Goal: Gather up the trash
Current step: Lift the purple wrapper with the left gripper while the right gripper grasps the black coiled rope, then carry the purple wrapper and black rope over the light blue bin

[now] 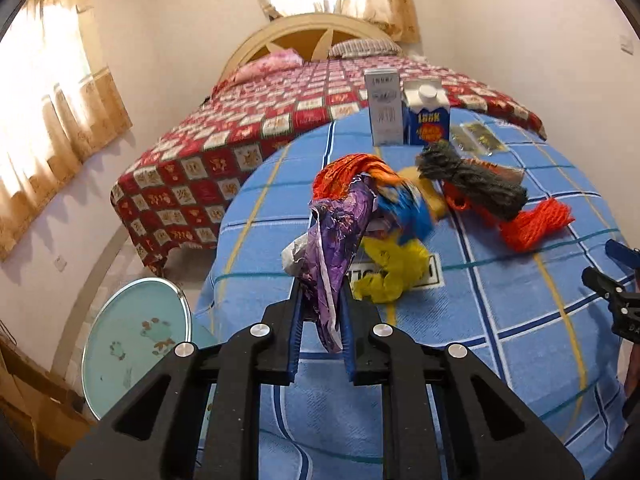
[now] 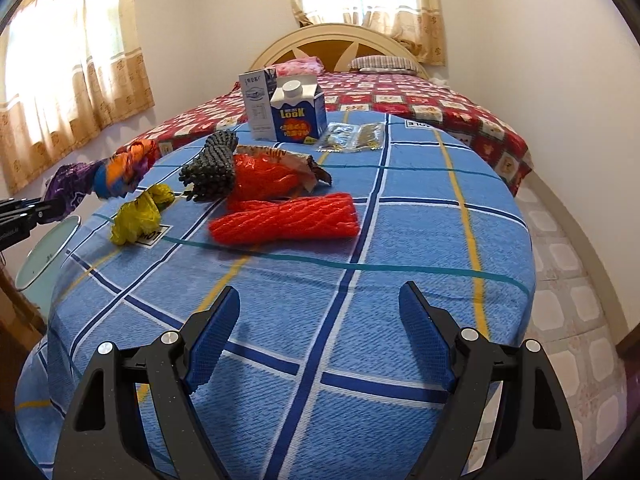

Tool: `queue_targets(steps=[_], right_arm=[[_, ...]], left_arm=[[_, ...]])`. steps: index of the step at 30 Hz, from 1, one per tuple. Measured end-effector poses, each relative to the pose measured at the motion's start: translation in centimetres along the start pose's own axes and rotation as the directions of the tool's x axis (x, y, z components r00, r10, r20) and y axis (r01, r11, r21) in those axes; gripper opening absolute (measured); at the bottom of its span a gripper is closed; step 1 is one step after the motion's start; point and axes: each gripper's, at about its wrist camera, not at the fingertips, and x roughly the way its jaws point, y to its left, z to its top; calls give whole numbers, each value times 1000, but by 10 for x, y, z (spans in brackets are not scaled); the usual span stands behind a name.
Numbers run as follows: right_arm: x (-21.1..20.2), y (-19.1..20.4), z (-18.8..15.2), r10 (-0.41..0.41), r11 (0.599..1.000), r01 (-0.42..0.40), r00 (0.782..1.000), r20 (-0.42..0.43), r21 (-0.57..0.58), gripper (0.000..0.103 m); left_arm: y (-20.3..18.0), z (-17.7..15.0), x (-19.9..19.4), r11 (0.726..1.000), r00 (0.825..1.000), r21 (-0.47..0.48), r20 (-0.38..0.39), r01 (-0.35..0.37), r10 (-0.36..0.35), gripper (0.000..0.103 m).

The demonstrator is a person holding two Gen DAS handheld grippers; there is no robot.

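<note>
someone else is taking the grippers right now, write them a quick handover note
Left gripper: shut on a bundle of crumpled wrappers (purple, orange, blue), lifted off the table at its left edge.
Right gripper: open, empty, above the near part of the blue checked tablecloth.
Left on the table: yellow plastic bag, orange foam net, dark foam net, orange bag with foil wrapper, two clear sachets, blue carton, white carton.
No bin in view; the held bundle is not yet dropped.
</note>
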Motion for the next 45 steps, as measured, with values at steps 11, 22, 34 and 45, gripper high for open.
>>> queue_targets(steps=[11, 22, 34, 45], right_arm=[[1, 5, 2, 3, 1000, -3, 1000, 2, 1, 81], [12, 26, 44, 24, 999, -23, 998, 56, -29, 81], [74, 74, 81, 94, 989, -106, 989, -118, -103, 34], [47, 104, 91, 118, 970, -124, 992, -42, -210, 17]], left_arm=[[-6, -8, -22, 997, 998, 60, 23, 53, -55, 16], [57, -12, -4, 991, 996, -99, -26, -88, 86, 16], [91, -27, -1, 978, 990, -151, -49, -141, 135, 16], [126, -42, -9, 967, 983, -178, -56, -183, 176, 16]])
